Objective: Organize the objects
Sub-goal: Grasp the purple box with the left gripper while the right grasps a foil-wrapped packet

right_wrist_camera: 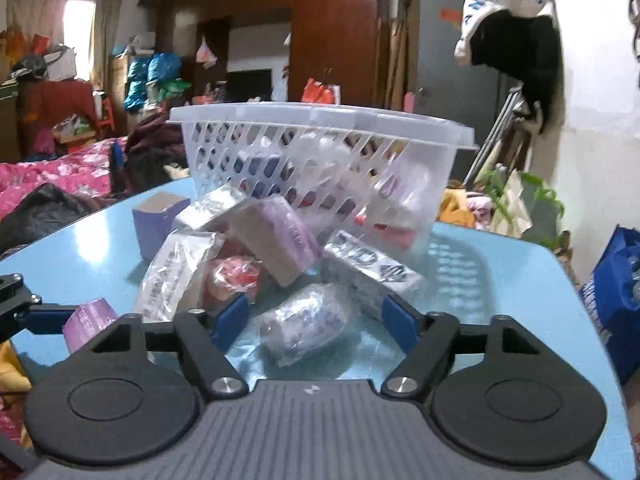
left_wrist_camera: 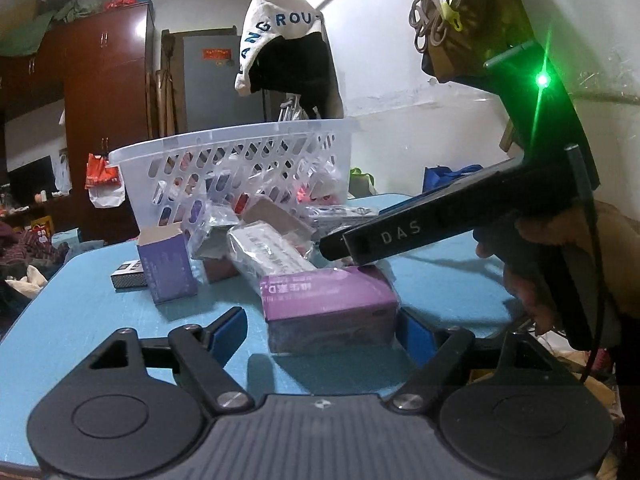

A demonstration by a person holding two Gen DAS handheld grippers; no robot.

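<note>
On blue tabletop: white slotted plastic basket, partly filled; wrapped packets and boxes remain heaped outside. My left gripper, wide open, straddles purple carton; right gripper, open, frames clear-wrapped bundle.

Blue table; white basket, purple box, wrapped packets on it.

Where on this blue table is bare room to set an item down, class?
Bare blue table lies right of the white basket, up to the table's right edge, and near the left corner beside the upright purple box. The pile of wrapped packets before the basket is crowded.
</note>
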